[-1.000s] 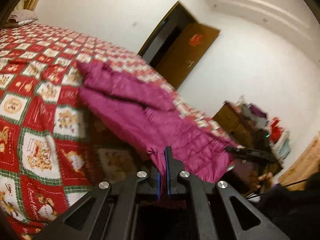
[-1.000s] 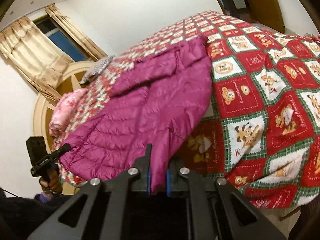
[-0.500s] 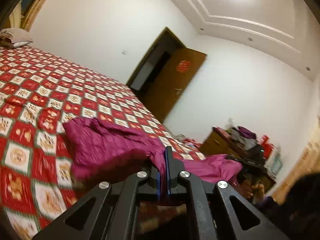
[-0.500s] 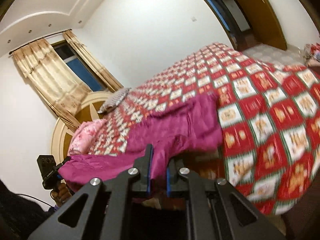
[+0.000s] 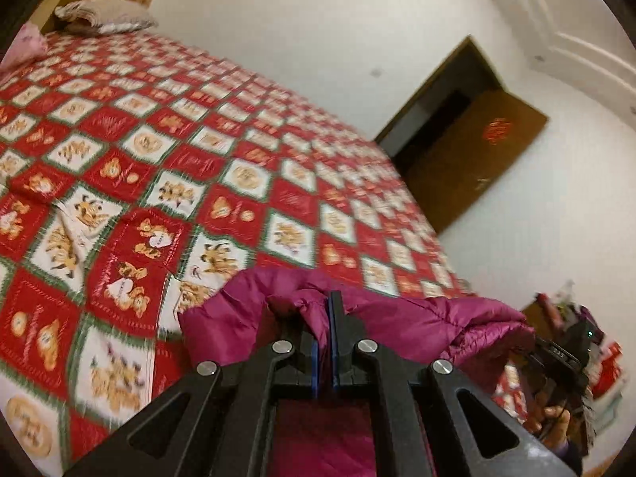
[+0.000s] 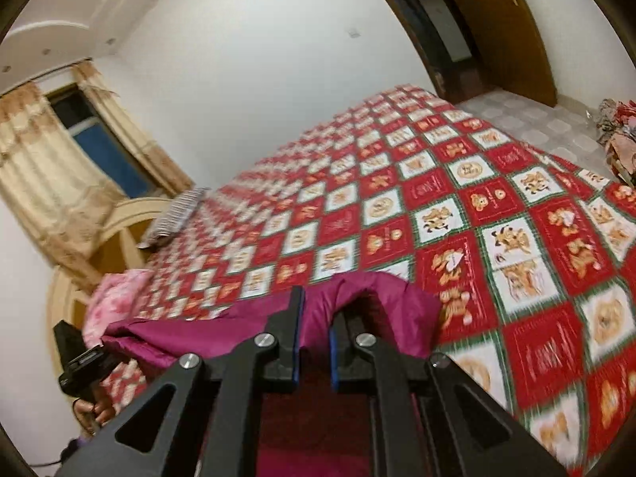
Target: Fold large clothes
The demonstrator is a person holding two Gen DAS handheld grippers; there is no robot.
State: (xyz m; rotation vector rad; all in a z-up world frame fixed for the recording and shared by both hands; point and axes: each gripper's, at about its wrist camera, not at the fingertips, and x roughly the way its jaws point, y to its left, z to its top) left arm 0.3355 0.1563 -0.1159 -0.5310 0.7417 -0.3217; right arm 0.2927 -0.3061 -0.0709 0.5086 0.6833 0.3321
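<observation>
Left gripper [image 5: 326,306]: fingers pressed together on a fold of the magenta puffer jacket [image 5: 417,318], cloth pinched in the narrow slit between the blue pads. Jacket bunched at the near edge of the bedspread [image 5: 179,167], from about 7 o'clock of the fingertips round to 3 o'clock, where it droops toward the other gripper. Lower part of the garment hidden behind the black linkage; only a dark red patch visible at 6 o'clock, between the arms.

Right gripper [image 6: 316,310]: fingers a little apart, with a thicker roll of the jacket [image 6: 381,298] clamped between them and arching over to 2 o'clock of the tips. From there, a flat band of fabric out to 9 o'clock, ending near the left tool's black body [image 6: 81,361] and the fingers of a hand below it (mostly cut off by the frame's rim).

Red, white and green checked bedspread [image 6: 497,218] across the middle of both views, motion-blurred, so the small bear pictures hard to read. At 11 o'clock in the left view, a grey pillow [image 5: 105,20]; pink bedding [image 6: 119,298] at 9 o'clock in the right view, partly covered by the jacket. Brown door [image 5: 477,159] at 2 o'clock in the left view. Clutter at 4 o'clock there too blurred to name. Curtained window [image 6: 91,147] at 10 o'clock in the right view.
</observation>
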